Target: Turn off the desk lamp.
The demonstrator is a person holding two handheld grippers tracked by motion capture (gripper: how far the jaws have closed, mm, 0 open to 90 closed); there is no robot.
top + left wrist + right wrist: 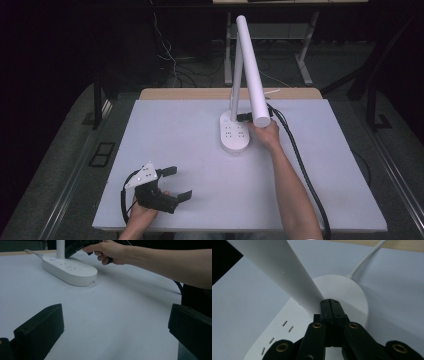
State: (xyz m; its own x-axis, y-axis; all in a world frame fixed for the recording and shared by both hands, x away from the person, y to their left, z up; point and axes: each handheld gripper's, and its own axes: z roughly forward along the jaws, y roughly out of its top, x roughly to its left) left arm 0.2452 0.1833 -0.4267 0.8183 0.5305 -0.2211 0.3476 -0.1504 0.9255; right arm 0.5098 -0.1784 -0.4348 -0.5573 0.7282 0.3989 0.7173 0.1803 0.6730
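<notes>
I had the right gripper (330,305) pressed together, empty, at the foot of the lamp (235,131), which stood mid-table. My left gripper (176,182) sat well nearer me than the lamp, jaws apart.

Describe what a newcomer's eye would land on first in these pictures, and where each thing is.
A tall white desk lamp with a long tubular head rises from an oval white base with socket slots near the middle of the pale grey table. The right gripper, jaws shut, sits just over that base beside the lamp's stem. The left gripper, jaws wide open, rests at the table's near left edge.
</notes>
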